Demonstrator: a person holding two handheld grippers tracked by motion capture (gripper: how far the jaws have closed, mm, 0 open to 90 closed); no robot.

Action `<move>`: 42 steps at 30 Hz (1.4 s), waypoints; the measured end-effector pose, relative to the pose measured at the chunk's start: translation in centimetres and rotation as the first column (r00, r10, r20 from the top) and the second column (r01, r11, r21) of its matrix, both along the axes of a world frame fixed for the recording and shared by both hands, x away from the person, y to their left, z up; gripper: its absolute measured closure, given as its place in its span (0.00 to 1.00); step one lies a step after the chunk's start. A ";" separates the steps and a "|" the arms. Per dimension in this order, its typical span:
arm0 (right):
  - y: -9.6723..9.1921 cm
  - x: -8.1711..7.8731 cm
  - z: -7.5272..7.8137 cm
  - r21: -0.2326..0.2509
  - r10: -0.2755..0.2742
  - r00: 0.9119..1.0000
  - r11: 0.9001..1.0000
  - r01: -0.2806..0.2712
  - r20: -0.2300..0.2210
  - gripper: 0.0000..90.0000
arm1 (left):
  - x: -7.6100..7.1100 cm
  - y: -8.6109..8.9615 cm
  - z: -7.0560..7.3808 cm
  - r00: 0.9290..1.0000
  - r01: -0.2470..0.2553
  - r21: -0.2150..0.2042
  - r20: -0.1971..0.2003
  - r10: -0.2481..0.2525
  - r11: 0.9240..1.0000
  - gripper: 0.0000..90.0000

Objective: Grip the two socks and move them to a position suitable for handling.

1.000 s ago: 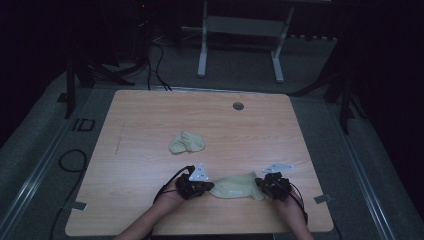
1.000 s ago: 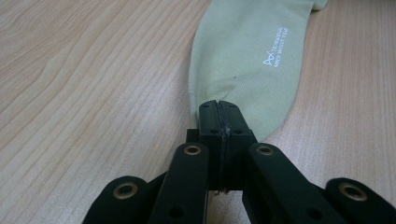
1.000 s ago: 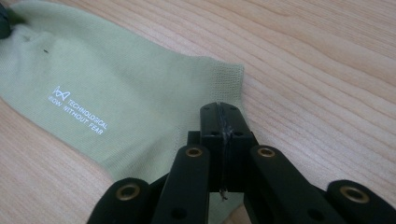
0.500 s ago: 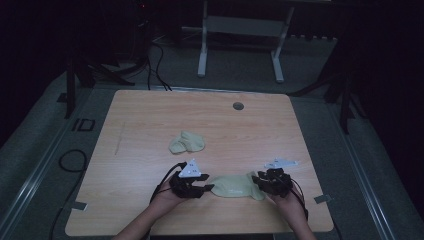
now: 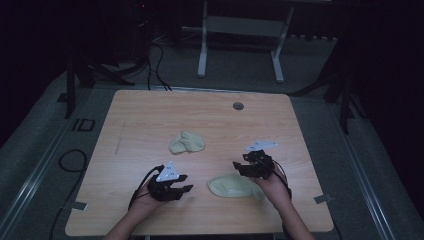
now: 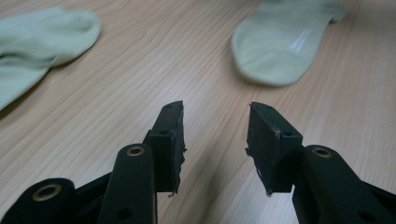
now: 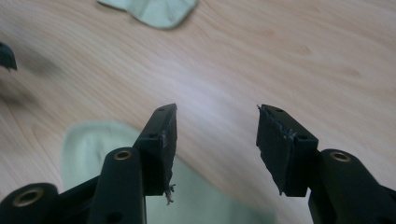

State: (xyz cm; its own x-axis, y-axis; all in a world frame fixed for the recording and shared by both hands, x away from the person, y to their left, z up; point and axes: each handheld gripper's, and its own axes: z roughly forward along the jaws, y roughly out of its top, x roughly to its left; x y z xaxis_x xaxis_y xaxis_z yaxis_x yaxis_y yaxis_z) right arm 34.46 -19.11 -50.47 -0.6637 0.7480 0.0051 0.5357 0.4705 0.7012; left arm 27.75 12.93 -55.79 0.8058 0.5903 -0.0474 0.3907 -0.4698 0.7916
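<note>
A pale green sock (image 5: 235, 186) lies flat on the wooden desk (image 5: 150, 120) near its front edge, between the two hands. It is smoothed out lengthwise, its rounded end toward the left tool (image 5: 180, 184); in the left gripper view the same sock (image 6: 280, 44) shows a soft ribbed knit and a neat curved outline. A second sock (image 5: 187, 143) of the same colour lies crumpled near the middle of the desk, well apart from the first.

The left tool hovers just left of the flat sock, its jaws apart with nothing but bare wood between them. The right tool (image 5: 246, 167) hangs over the sock's right end, and its jaws have just been opening; they stand apart with nothing clamped, the sock (image 7: 93, 154) lying beneath them in the right gripper view.

The far half of the desk is bare wood apart from a small round grommet (image 5: 238, 106) near the back edge. The flat sock sits close to the front edge, with wide free wood to either side.
</note>
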 end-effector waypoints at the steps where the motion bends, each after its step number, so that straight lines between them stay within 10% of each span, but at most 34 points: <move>1: 0.5 0.4 0.2 0.000 0.007 1.000 1.000 -0.007 0.003 0.52 | -0.1 0.4 -0.1 1.000 -0.010 -0.001 -0.003 0.010 1.000 0.62; 12: 6.2 4.1 0.4 -0.032 0.063 0.998 0.997 -0.064 -0.026 0.49 | -0.4 3.6 -0.9 0.998 -0.062 -0.029 -0.027 0.061 0.998 0.62; 29: 15.1 9.2 -1.4 -0.042 0.165 0.984 0.985 -0.168 -0.067 0.43 | -0.8 3.1 -1.0 0.999 -0.039 -0.034 -0.020 0.038 0.999 0.62; 42: 19.1 11.9 -3.6 -0.104 0.180 0.979 0.976 -0.189 -0.092 0.38 | -0.7 2.8 -1.0 0.998 -0.062 -0.040 -0.022 0.061 0.997 0.44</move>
